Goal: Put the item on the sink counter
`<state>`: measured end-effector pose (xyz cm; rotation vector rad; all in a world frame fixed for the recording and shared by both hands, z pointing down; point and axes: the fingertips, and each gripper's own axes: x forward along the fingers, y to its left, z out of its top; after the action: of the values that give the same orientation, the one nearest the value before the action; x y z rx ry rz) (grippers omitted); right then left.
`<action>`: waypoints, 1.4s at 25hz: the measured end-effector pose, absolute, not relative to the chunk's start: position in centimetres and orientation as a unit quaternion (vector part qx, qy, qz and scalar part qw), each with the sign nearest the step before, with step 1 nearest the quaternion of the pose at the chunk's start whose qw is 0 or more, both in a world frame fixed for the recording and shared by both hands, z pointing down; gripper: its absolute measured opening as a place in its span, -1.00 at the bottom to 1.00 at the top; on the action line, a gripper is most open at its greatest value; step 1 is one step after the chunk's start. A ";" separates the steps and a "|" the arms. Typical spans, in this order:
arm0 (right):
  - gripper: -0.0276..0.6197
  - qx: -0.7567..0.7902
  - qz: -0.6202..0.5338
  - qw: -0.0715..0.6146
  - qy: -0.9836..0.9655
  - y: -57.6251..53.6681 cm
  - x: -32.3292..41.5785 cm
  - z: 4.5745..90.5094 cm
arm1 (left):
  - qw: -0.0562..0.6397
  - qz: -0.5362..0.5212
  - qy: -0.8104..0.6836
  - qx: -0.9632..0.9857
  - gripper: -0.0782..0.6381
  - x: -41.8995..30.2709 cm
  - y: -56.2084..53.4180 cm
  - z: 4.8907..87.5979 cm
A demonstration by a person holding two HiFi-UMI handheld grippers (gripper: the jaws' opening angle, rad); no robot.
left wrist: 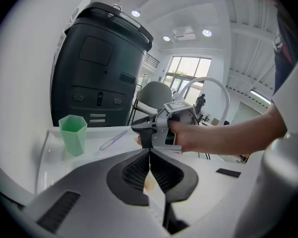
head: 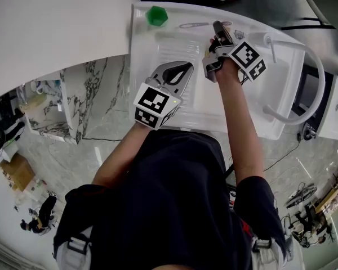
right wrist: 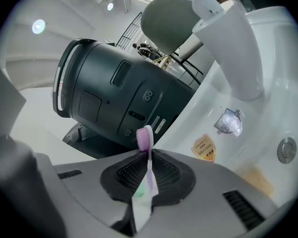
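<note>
Over the white sink (head: 158, 103), the right hand-held gripper (head: 220, 31) is clamped narrow on a toothbrush (right wrist: 144, 139), purple bristles poking up past the jaw tips. It's held just above the back of the basin, near the table ledge where a second toothbrush (head: 194, 25) lies flat. A green cup (head: 156, 16) stands upright at that ledge's left end. The left hand-held gripper (head: 183, 70) hovers over the basin, its jaws pressed together with nothing between them. A curved white faucet (right wrist: 233, 48) stands on the right.
</note>
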<state>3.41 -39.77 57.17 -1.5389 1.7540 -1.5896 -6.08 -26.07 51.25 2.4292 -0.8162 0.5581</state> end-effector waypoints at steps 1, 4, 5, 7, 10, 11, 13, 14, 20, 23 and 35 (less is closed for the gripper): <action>-0.77 -0.538 -0.556 0.161 0.612 -39.8 3.4 57.3 | 0.257 0.204 -0.301 0.895 -0.74 -6.1 -26.1 51.2; -0.77 -0.539 -0.560 0.162 0.608 -39.7 3.4 57.7 | 0.259 0.200 -0.303 0.895 -0.74 -6.2 -26.1 51.1; -0.77 -0.540 -0.561 0.161 0.606 -39.6 3.4 57.9 | 0.261 0.199 -0.303 0.895 -0.74 -6.2 -26.2 51.1; -0.77 -0.541 -0.565 0.155 0.604 -39.6 3.4 58.3 | 0.264 0.197 -0.304 0.894 -0.74 -6.2 -26.2 51.2; -0.77 -0.541 -0.570 0.150 0.600 -39.6 3.5 58.8 | 0.264 0.197 -0.304 0.894 -0.74 -6.2 -26.4 51.3; -0.77 -0.540 -0.574 0.151 0.597 -39.6 3.5 59.0 | 0.264 0.197 -0.304 0.894 -0.74 -6.2 -26.4 51.3; -0.77 -0.538 -0.583 0.156 0.588 -39.7 3.5 59.5 | 0.265 0.197 -0.304 0.894 -0.74 -6.2 -26.4 51.4; -0.77 -0.538 -0.588 0.159 0.583 -39.7 3.6 59.7 | 0.265 0.198 -0.304 0.893 -0.74 -6.2 -26.4 51.4; -0.77 -0.540 -0.599 0.170 0.566 -39.7 4.0 60.6 | 0.268 0.203 -0.304 0.891 -0.74 -6.3 -26.3 51.7; -0.77 -0.540 -0.603 0.173 0.562 -39.7 4.1 61.1 | 0.269 0.204 -0.306 0.890 -0.74 -6.4 -26.5 51.9; -0.77 -0.540 -0.617 0.180 0.544 -39.9 4.6 62.5 | 0.275 0.207 -0.308 0.887 -0.74 -6.0 -26.7 52.4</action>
<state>4.59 -39.88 62.49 -1.5264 1.5375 -1.7424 -6.02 -26.71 52.36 2.3850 -0.8276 0.5565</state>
